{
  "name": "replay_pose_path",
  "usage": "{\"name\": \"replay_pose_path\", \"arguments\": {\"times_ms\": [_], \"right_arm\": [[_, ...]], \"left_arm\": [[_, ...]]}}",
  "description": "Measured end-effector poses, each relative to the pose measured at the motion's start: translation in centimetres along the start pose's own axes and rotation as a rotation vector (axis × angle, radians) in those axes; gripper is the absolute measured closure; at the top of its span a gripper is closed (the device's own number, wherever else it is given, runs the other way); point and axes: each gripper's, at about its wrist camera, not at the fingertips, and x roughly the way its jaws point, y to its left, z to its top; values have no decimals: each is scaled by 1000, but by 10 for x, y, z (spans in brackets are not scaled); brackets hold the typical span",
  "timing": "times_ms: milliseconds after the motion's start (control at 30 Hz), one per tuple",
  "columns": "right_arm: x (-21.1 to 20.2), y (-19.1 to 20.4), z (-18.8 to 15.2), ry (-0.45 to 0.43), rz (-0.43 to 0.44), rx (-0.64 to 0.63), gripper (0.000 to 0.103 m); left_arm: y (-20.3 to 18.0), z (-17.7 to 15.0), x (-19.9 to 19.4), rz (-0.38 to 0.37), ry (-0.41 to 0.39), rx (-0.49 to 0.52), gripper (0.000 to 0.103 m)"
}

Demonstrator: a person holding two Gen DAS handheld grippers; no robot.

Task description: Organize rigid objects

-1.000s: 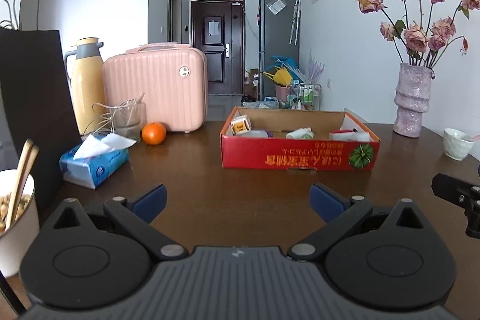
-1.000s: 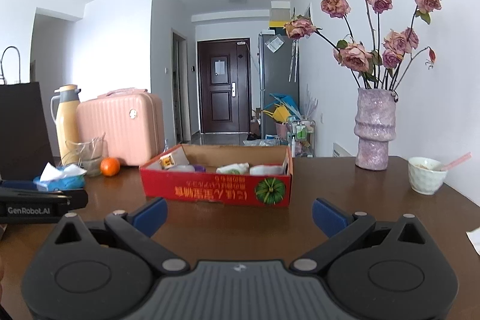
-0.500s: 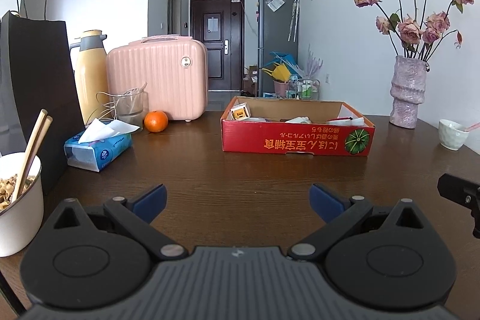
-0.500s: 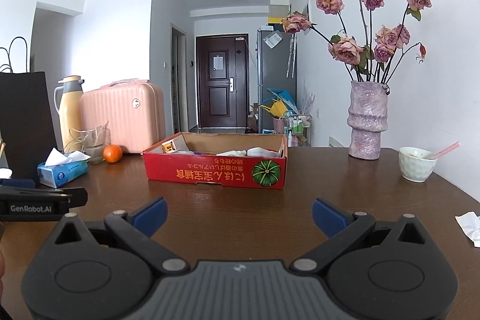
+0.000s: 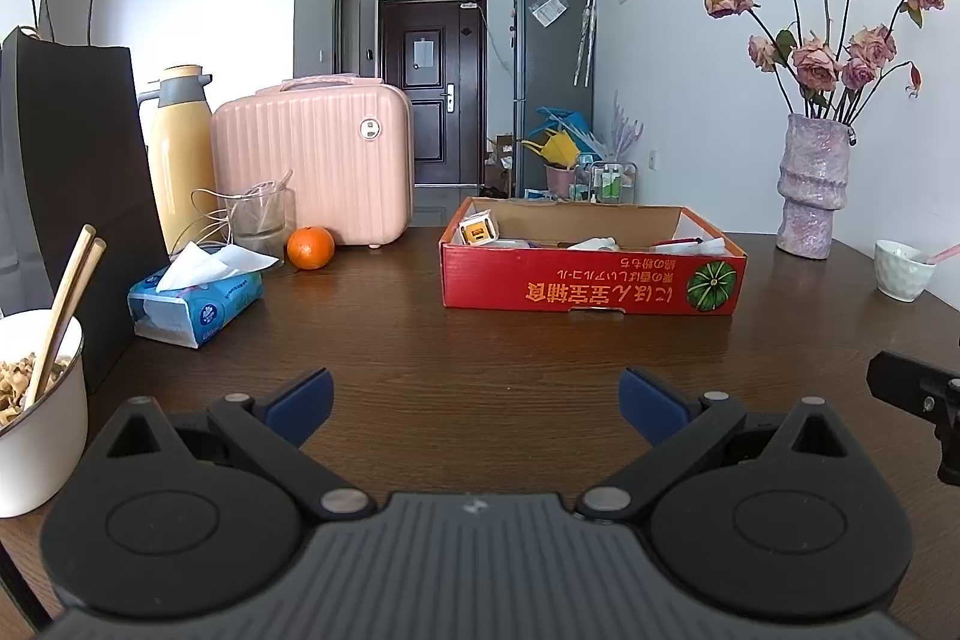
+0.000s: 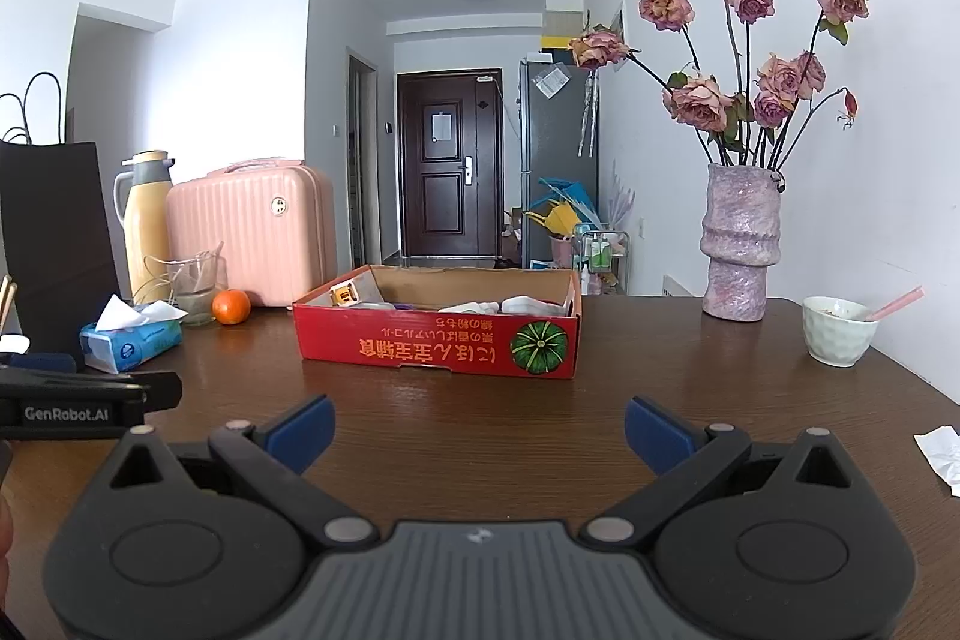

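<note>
A red cardboard box point(image 5: 591, 280) stands in the middle of the dark wooden table point(image 5: 456, 358), and also shows in the right wrist view point(image 6: 438, 340). It holds several small items, among them a yellow and white cube point(image 5: 477, 232) at its left end and white pieces. My left gripper point(image 5: 474, 400) is open and empty, low over the table well short of the box. My right gripper point(image 6: 480, 427) is open and empty, also short of the box. Each gripper shows at the edge of the other's view.
On the left stand a black paper bag point(image 5: 66, 172), a yellow thermos point(image 5: 180, 148), a pink case point(image 5: 315, 160), a glass point(image 5: 261, 220), an orange point(image 5: 310, 247), a tissue pack point(image 5: 195, 301) and a bowl with chopsticks point(image 5: 36, 400). On the right stand a flower vase point(image 5: 810, 187) and a small cup point(image 5: 903, 268).
Both grippers have drawn back from the box and sunk lower, so the box looks smaller and farther. Both stay open.
</note>
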Motion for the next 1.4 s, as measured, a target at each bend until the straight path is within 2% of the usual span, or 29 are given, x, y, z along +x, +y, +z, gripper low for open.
{"name": "replay_pose_path", "arguments": {"times_ms": [967,1400], "right_arm": [[-2,5,1,1,10,-1,0],[-1,8,-2,9,12,-4,0]], "left_arm": [[2,0,-6,-9,-9,-1,0],[2,-1,-3,-39,0,1,0]]}}
